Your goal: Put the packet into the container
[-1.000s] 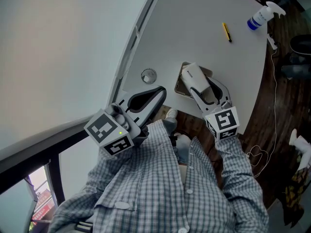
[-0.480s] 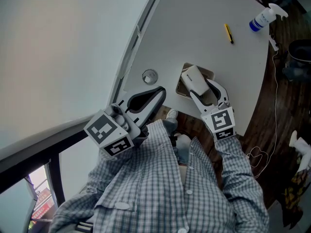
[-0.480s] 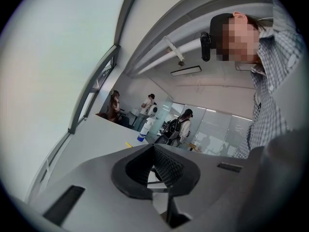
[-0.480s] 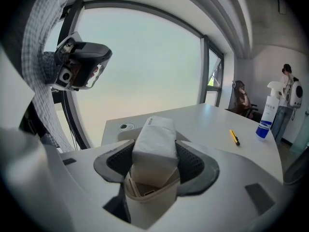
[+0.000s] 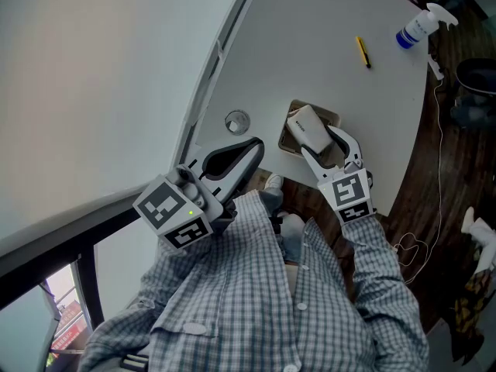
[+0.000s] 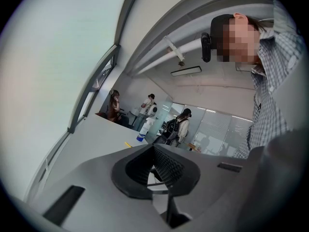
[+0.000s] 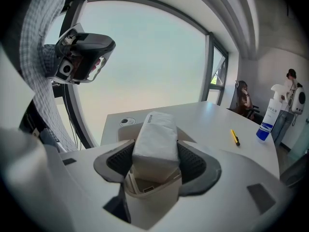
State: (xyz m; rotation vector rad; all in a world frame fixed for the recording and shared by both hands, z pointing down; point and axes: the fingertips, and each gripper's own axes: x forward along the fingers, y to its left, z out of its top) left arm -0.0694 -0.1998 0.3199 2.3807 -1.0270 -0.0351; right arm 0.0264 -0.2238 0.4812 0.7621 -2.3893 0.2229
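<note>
A white packet (image 5: pixel 307 127) sits between the jaws of my right gripper (image 5: pixel 318 140), which is shut on it. The packet hangs tilted over a small tan container (image 5: pixel 326 115) near the table's front edge, its lower end inside the opening. In the right gripper view the packet (image 7: pixel 155 138) stands between the black pads, with the container's rim (image 7: pixel 145 186) just under it. My left gripper (image 5: pixel 258 143) hovers left of the container at the table's edge, shut with nothing in it. Its tips (image 6: pixel 154 148) meet in the left gripper view.
A small round disc (image 5: pixel 237 121) lies left of the container. Farther off on the white table (image 5: pixel 310 45) are a yellow pen (image 5: pixel 362 51) and a spray bottle (image 5: pixel 415 28). A window frame runs along the left. Cable lies on the dark floor (image 5: pixel 434 208) at right.
My right gripper and the packet have shifted slightly left over the container. The left gripper has stayed where it was.
</note>
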